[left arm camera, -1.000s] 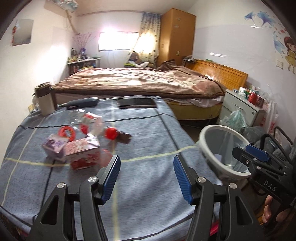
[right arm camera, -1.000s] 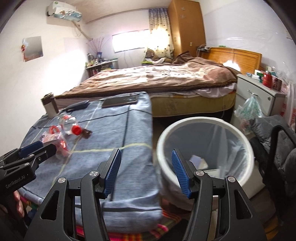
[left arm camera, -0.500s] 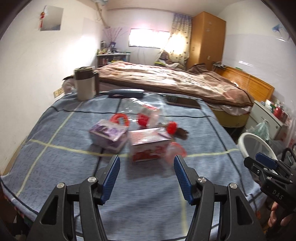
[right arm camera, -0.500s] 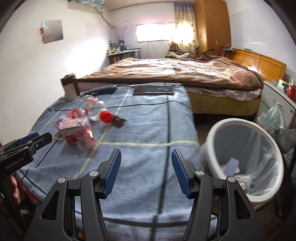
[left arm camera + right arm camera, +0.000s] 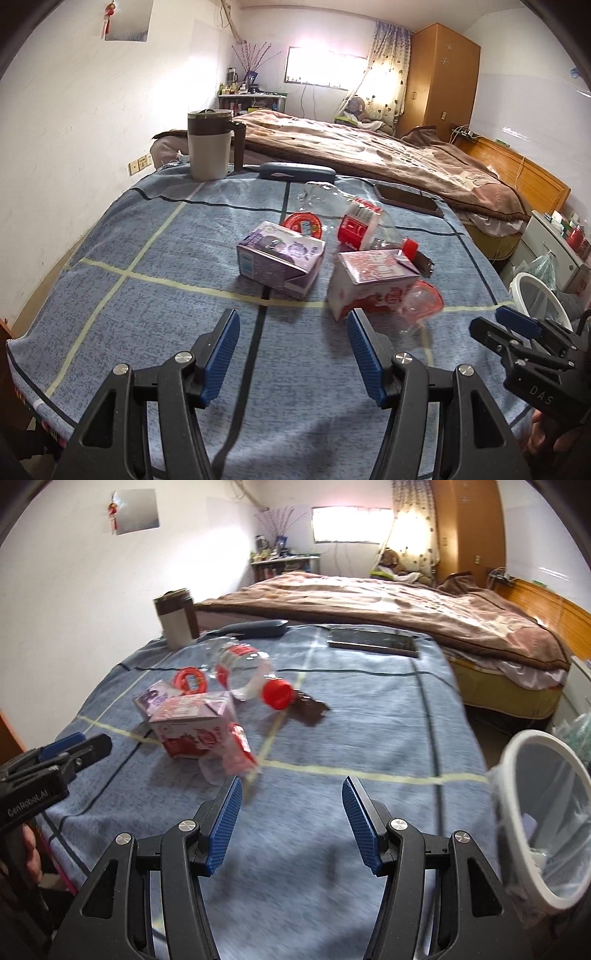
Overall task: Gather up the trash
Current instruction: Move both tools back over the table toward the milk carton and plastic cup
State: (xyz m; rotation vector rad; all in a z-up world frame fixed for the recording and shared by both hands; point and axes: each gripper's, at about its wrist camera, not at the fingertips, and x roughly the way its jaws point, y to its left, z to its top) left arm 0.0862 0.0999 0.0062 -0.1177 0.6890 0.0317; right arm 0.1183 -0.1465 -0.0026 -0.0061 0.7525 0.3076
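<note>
Trash lies in a cluster on the blue checked tablecloth (image 5: 155, 295): a purple carton (image 5: 280, 258), a red-and-white carton (image 5: 373, 284), a clear plastic cup (image 5: 421, 306) on its side, a clear bottle with a red cap (image 5: 362, 225), and a red tape ring (image 5: 303, 223). My left gripper (image 5: 293, 350) is open and empty, just short of the cartons. My right gripper (image 5: 291, 819) is open and empty, right of the cup (image 5: 231, 755) and the red carton (image 5: 192, 731). The white mesh bin (image 5: 543, 819) stands off the table's right edge.
A thermos mug (image 5: 210, 144), a dark case (image 5: 295, 171) and a tablet (image 5: 408, 199) lie at the table's far side. A brown wrapper (image 5: 308, 703) lies by the bottle (image 5: 247, 672). The bed (image 5: 369, 155) is beyond, a nightstand (image 5: 554, 240) at right.
Both grippers have swung left from the bin toward the trash cluster and come closer to it. Both stay open and empty.
</note>
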